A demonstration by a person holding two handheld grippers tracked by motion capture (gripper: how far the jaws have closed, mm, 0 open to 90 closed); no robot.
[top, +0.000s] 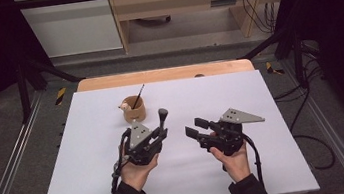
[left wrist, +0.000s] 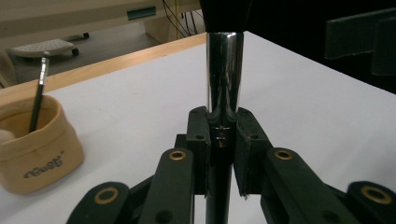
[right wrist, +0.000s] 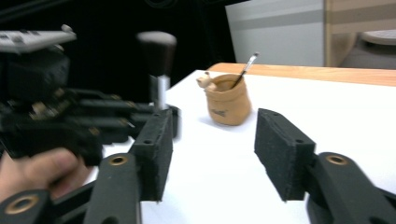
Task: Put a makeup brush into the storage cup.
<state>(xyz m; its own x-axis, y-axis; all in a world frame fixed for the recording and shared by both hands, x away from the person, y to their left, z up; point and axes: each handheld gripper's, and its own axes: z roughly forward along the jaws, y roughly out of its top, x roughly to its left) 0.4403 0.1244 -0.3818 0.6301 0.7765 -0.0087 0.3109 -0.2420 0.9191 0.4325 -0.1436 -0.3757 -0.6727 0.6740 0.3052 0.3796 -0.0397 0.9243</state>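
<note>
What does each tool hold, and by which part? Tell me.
The left tool is shut on the makeup brush, at its handle just below the silver ferrule. The right tool holds nothing.

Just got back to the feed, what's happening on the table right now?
The left hand-held gripper is shut on a makeup brush, clamped on its handle just below the chrome ferrule, bristles up, above the white table. The right hand-held gripper stands beside it with its jaws apart and nothing between them. Farther back on the table sits a small tan fabric pouch with one thin brush leaning in it. The held brush is not yet in the pouch.
</note>
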